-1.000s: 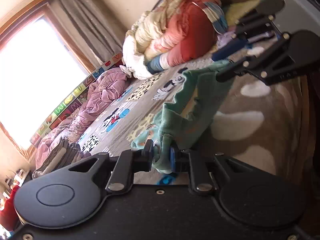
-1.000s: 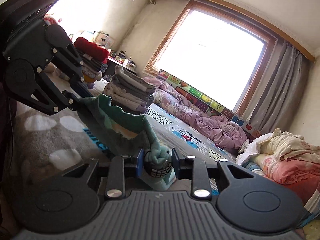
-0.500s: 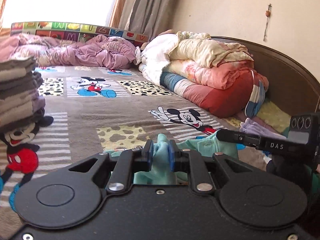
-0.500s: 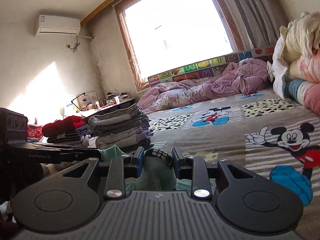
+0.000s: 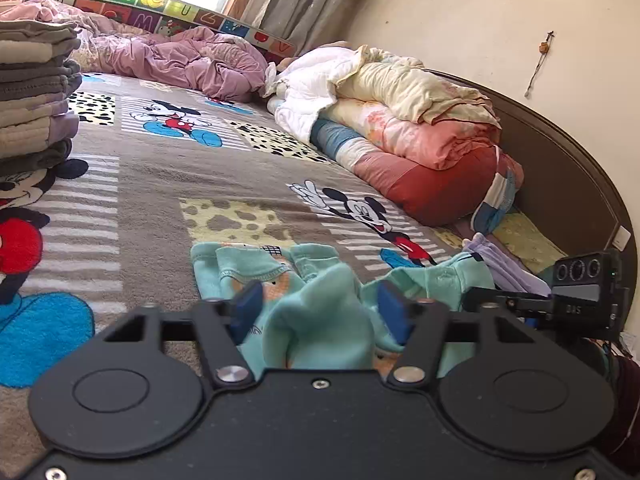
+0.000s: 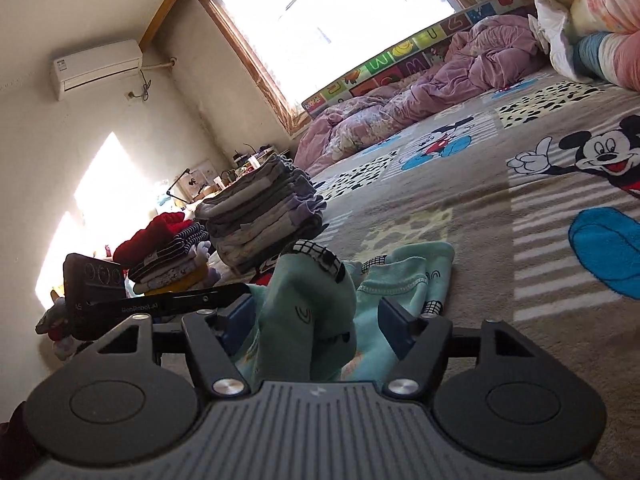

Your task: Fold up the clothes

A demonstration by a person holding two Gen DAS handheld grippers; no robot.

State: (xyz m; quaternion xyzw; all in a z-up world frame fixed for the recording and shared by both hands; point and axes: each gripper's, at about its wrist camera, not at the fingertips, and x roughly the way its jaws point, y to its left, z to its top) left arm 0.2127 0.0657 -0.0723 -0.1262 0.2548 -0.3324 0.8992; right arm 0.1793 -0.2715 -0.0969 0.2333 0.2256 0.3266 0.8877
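Now, left wrist view: the left gripper (image 5: 320, 308) is opening, its blue pads (image 5: 247, 308) clear of the teal garment (image 5: 320, 320) bunched between them on the bed (image 5: 160, 184) (cartoon-mouse blanket). Right wrist view: the right gripper (image 6: 316, 320) is opening too, a teal fold standing loose between its jaws, beside folded stacks (image 6: 260, 224).

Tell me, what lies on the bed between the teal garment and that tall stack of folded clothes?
Only bare cartoon blanket lies between the teal garment and the folded stack, seen in the right wrist view.
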